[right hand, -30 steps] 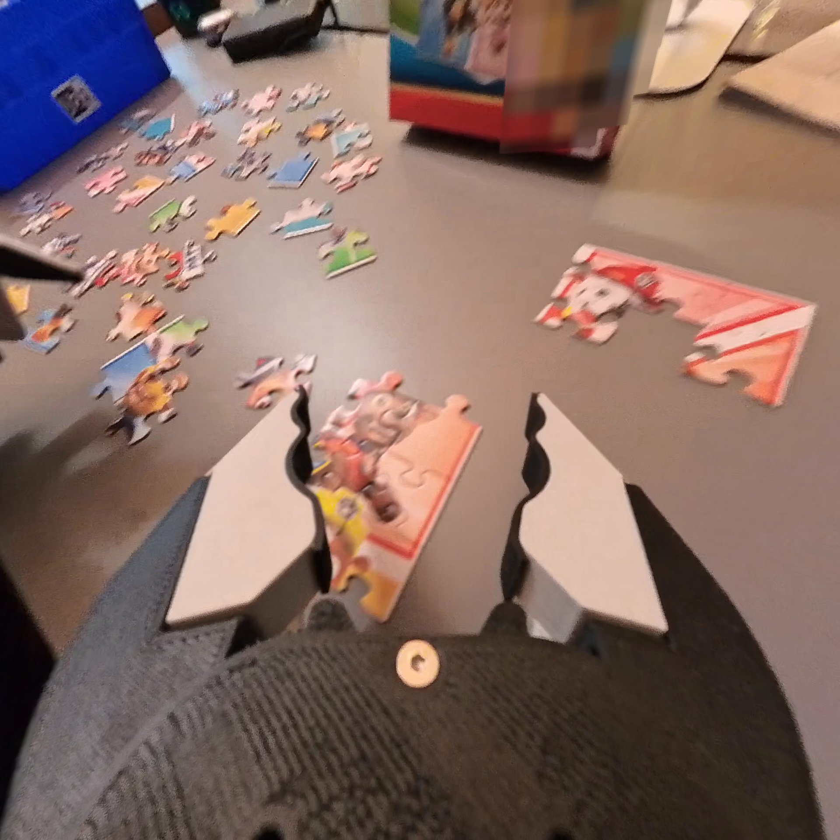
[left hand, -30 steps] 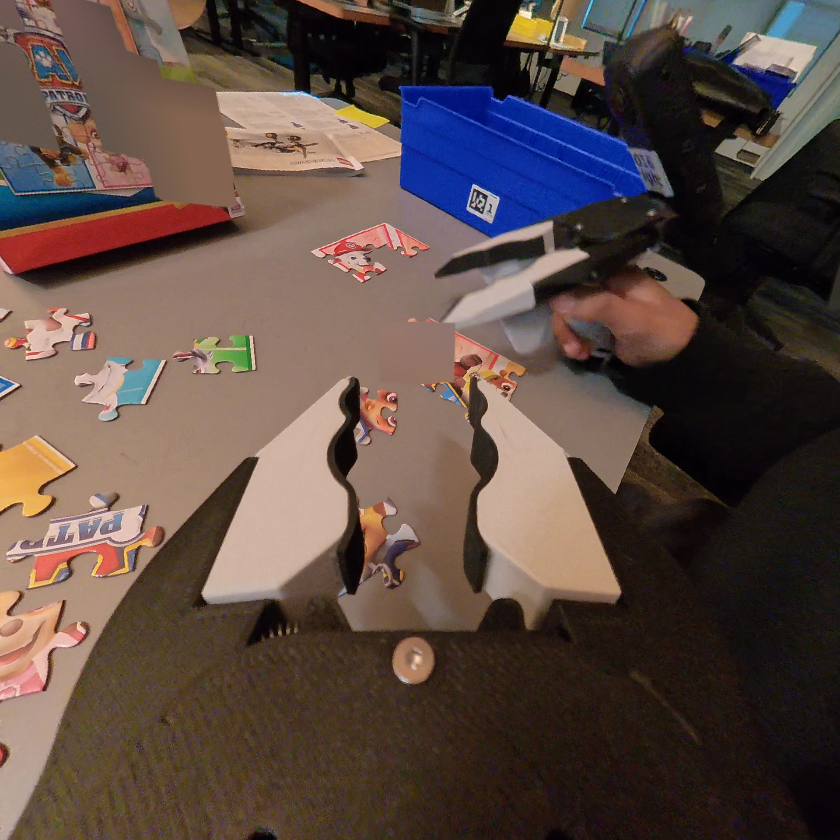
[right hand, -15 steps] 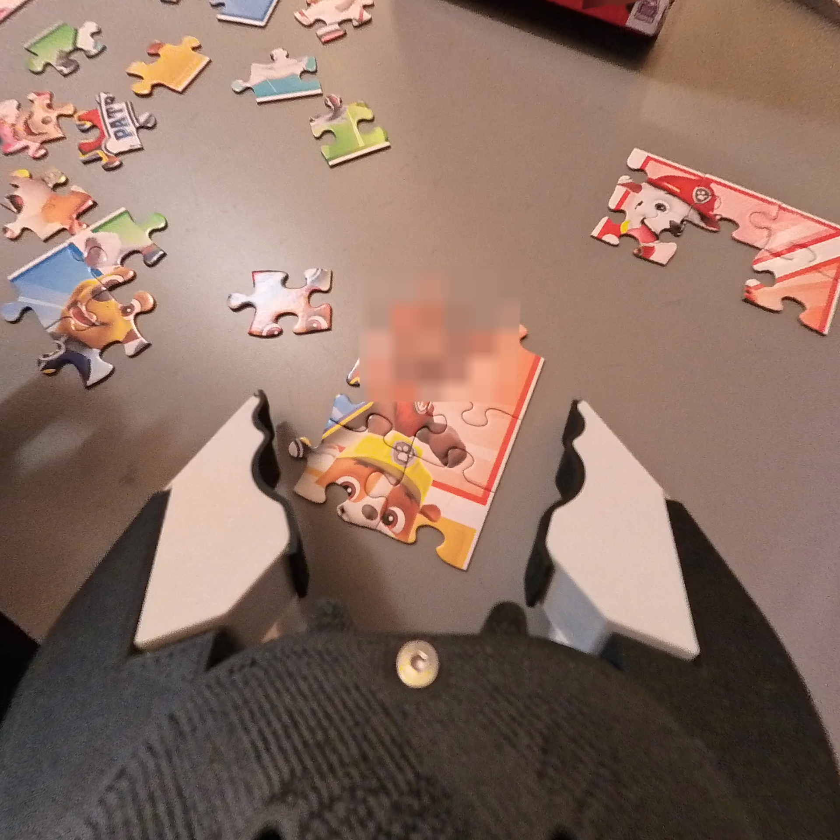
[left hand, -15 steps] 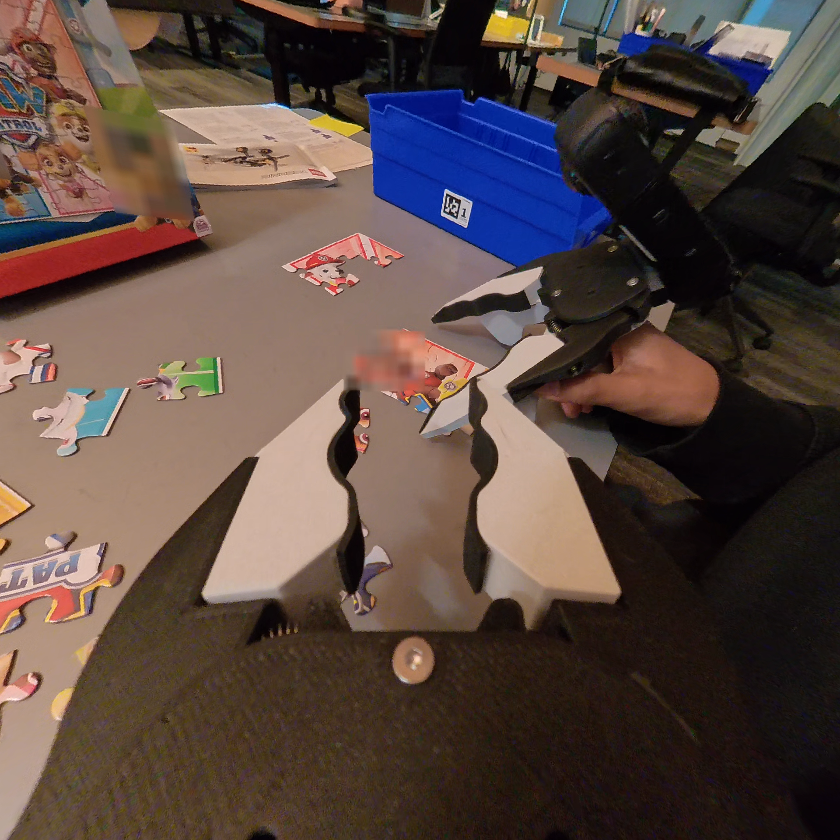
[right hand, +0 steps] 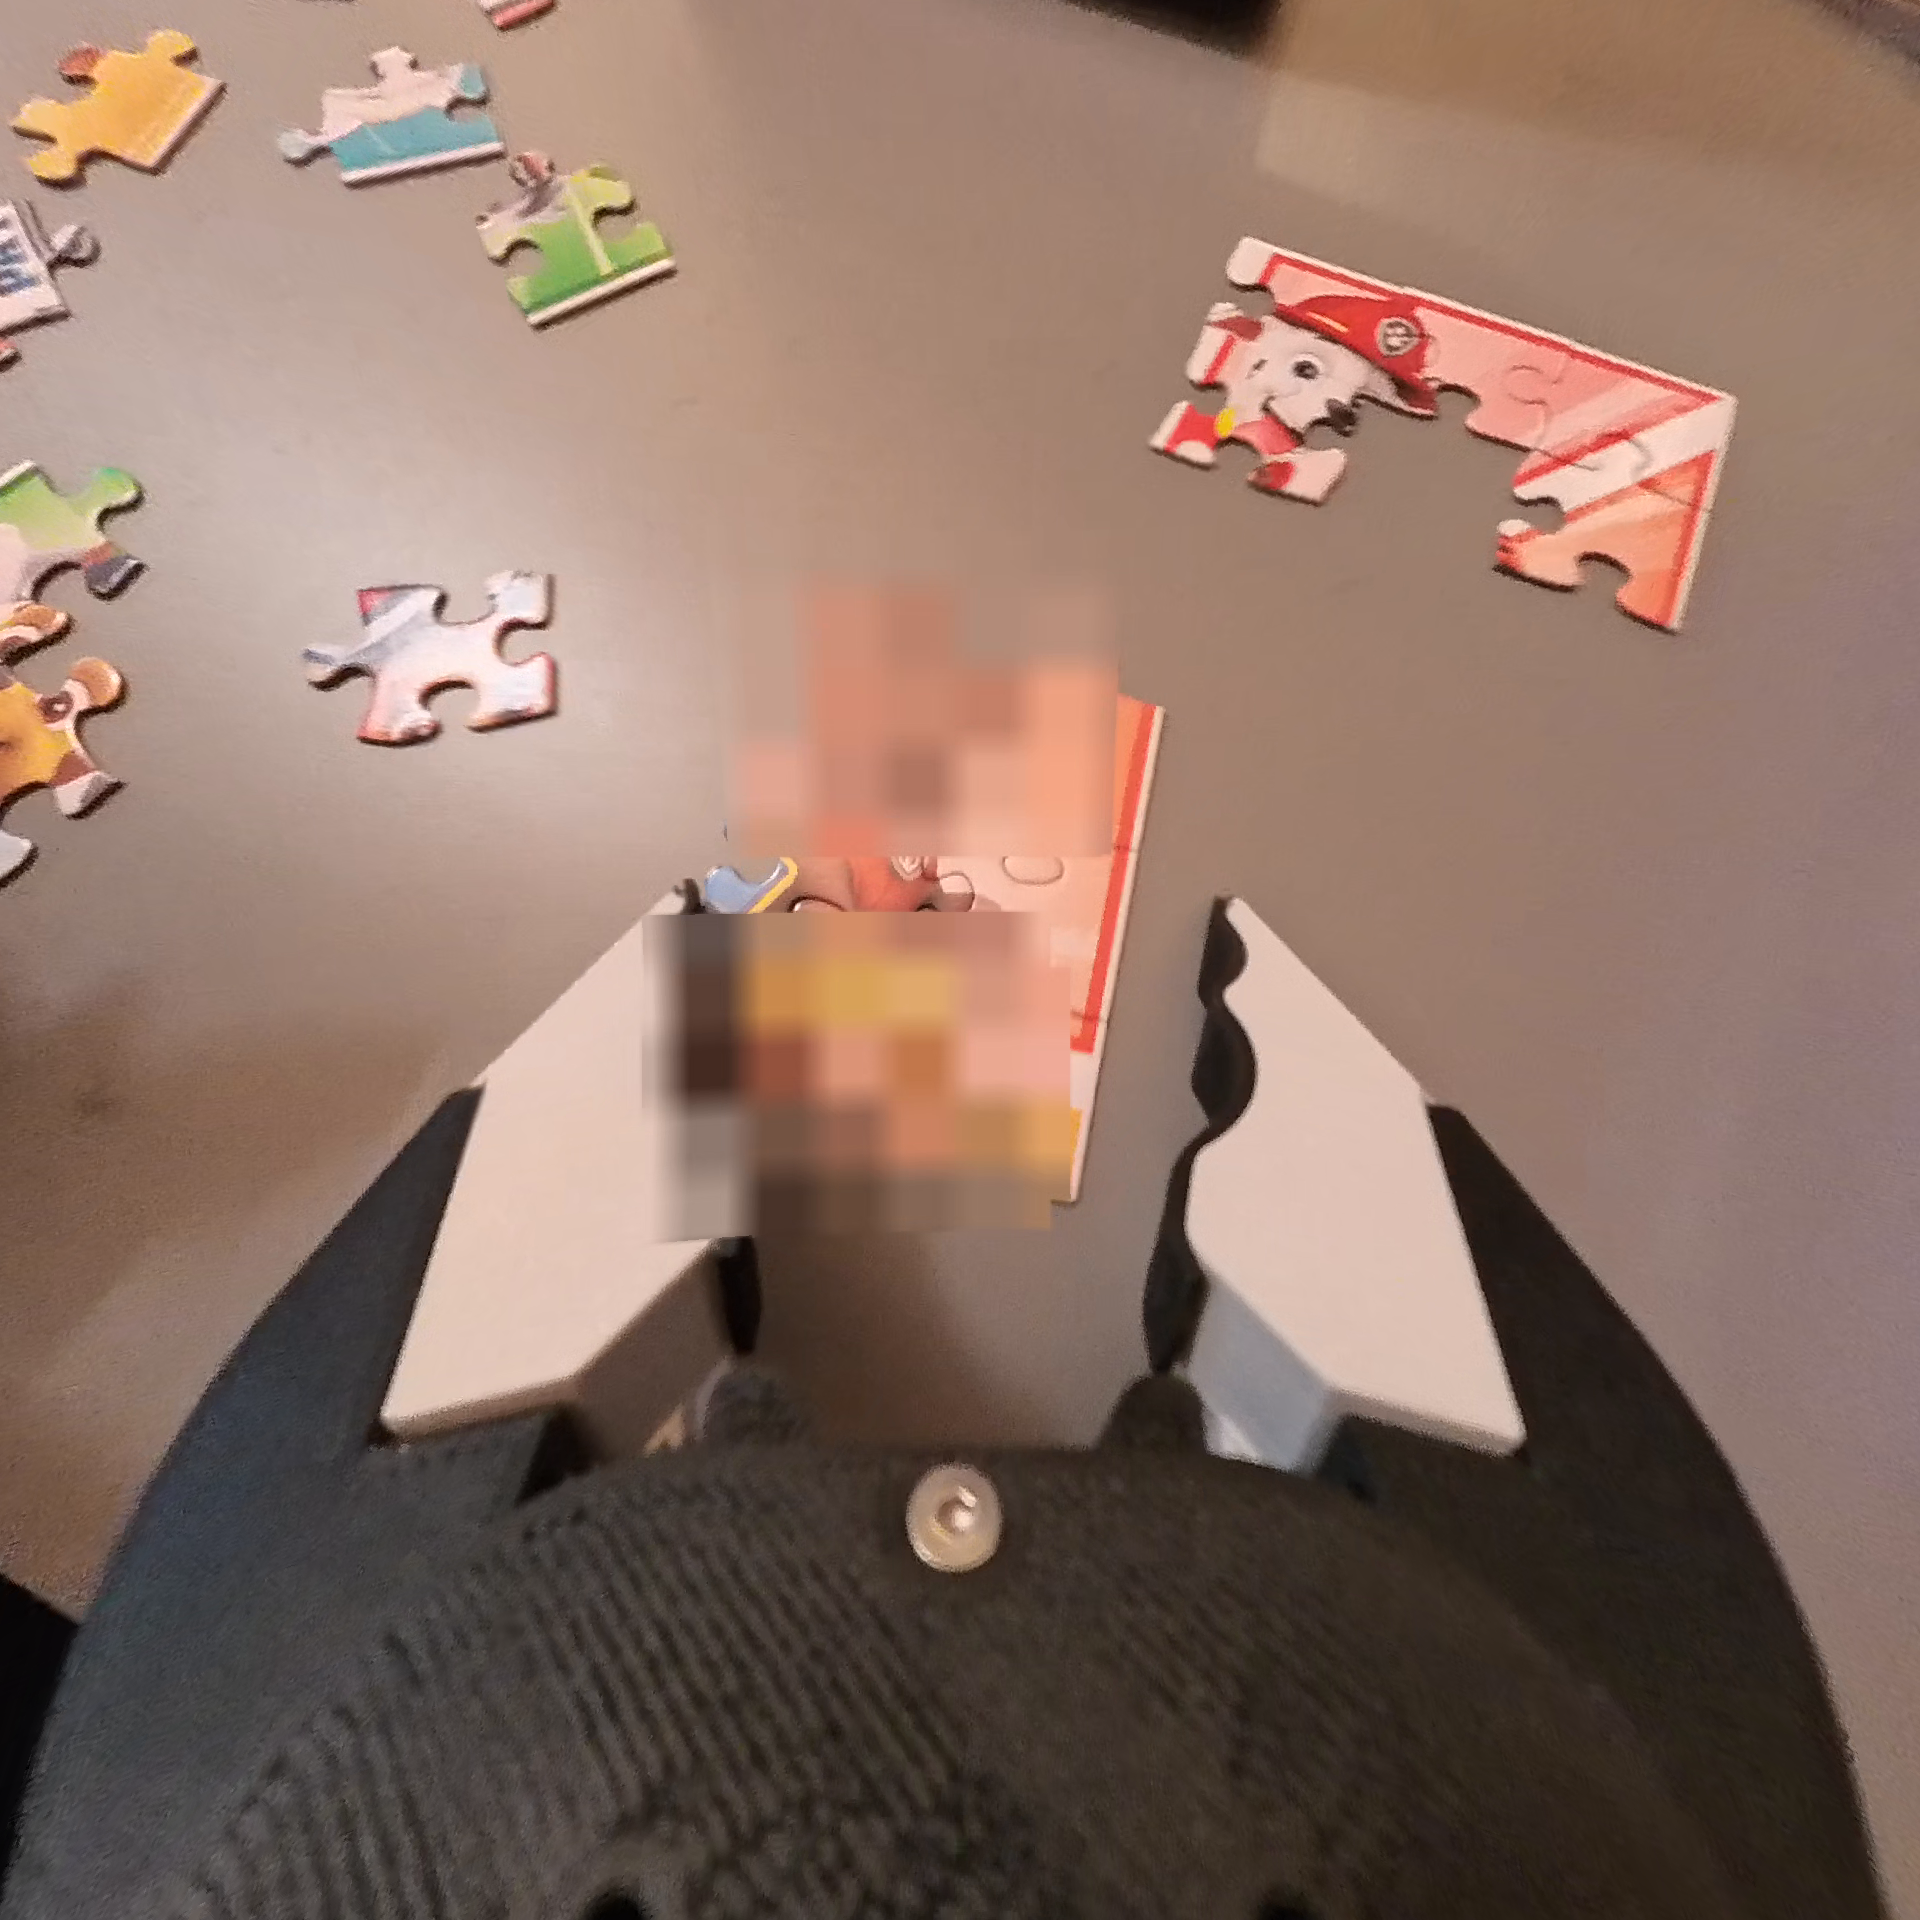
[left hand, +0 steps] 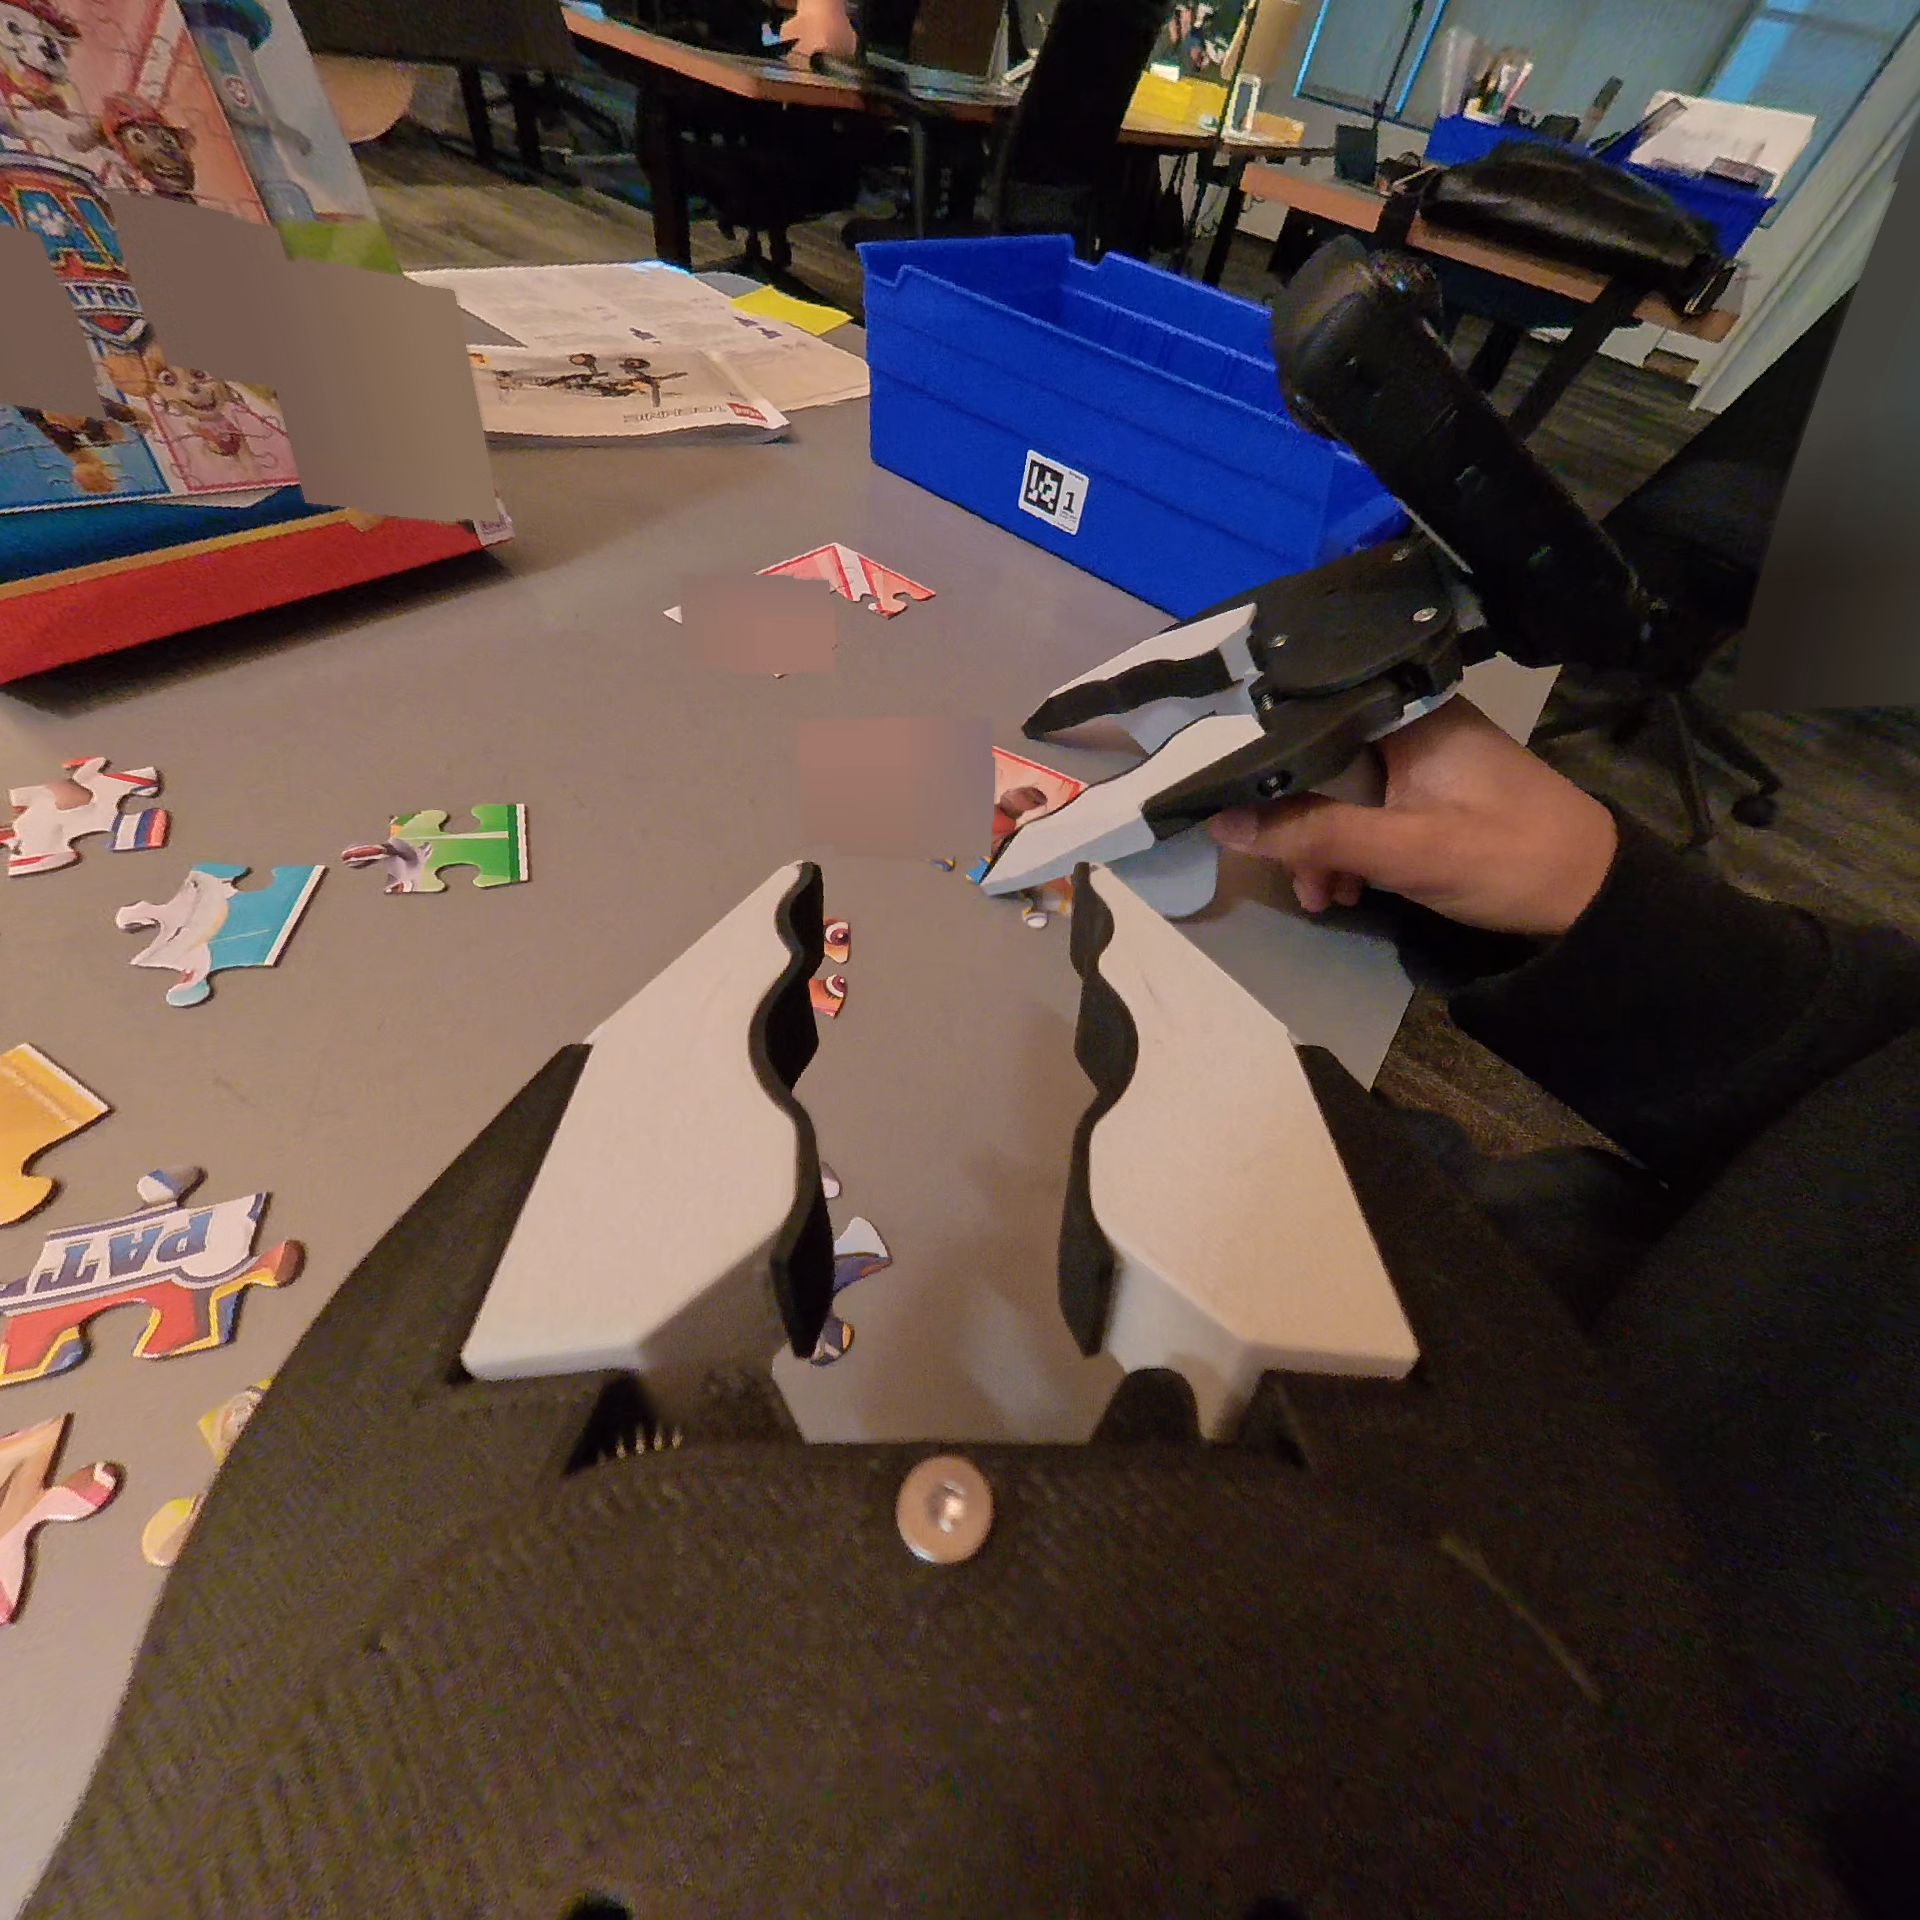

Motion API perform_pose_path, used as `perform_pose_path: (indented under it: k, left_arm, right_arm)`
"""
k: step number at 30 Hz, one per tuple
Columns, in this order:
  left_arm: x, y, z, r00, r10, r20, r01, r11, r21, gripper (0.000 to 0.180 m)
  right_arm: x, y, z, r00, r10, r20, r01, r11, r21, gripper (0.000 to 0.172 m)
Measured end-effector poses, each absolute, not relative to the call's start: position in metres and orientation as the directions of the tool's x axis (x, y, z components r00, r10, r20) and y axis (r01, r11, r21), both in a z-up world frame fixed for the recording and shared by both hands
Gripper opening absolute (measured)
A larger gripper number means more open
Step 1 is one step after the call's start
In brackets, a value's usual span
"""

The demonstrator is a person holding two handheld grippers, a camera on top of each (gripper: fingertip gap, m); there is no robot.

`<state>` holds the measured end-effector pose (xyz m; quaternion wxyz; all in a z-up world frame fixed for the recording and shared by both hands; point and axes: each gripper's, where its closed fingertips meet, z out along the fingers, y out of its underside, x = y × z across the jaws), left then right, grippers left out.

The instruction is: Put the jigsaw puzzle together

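Joined puzzle section (right hand: 1117, 935), several pcs w/ a red border strip, lies flat on the grey table (right hand: 1455, 831) near its front edge; much of it is under mosaic patches; right gripper (right hand: 945, 914) sits low over it, fingers spread wide, section lying between them; right finger (right hand: 1320, 1143) stands clear of the red border; left finger's contact can't be told, patch covers it; nothing clamped. In the left wrist view that same gripper (left hand: 1023, 805) is tilted down, lower fingertip at the section's near edge, a hand (left hand: 1455, 821) in a dark sleeve on its handle.

Left gripper (left hand: 940, 883) hovers over the table just beside it, fingers apart, bare table showing between them; small puzzle bits (left hand: 831, 966) peek out by its left finger (left hand: 665, 1143), flat on the table, not gripped.

Further out: second joined section w/ red-and-white corner (right hand: 1621, 468) well to the right; loose pcs scattered left, incl. green one (right hand: 582, 244), teal one (right hand: 400, 120), yellow one (right hand: 114, 104), pale one (right hand: 436, 655). Beyond: blue bin (left hand: 1091, 416), puzzle box (left hand: 208, 416), printed booklets (left hand: 623, 353).
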<state>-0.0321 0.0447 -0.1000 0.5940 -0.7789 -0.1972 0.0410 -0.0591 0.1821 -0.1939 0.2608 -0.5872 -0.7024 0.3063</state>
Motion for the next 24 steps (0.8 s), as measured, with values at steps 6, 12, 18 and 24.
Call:
perform_pose_path:
  k: [6,12,18,24]
  left_arm:
    - [-0.032,0.045,-0.101,0.920,0.355,0.168,0.256,-0.219,-0.942,0.046]
    - [-0.032,0.048,-0.104,0.921,0.344,0.182,0.267,-0.220,-0.938,0.046]
    - [-0.032,0.052,-0.107,0.924,0.336,0.181,0.267,-0.231,-0.936,0.046]
    - [-0.035,0.050,-0.109,0.921,0.352,0.171,0.265,-0.242,-0.933,0.046]
  right_arm:
    - [-0.052,0.217,-0.193,-0.080,0.997,0.006,0.670,0.058,-0.740,0.086]
    - [-0.049,0.219,-0.192,-0.117,0.993,0.001,0.665,0.079,-0.743,0.096]
    - [-0.063,0.212,-0.189,-0.213,0.977,-0.021,0.641,0.124,-0.758,0.106]
    - [-0.062,0.218,-0.195,-0.203,0.979,0.008,0.666,0.144,-0.732,0.104]
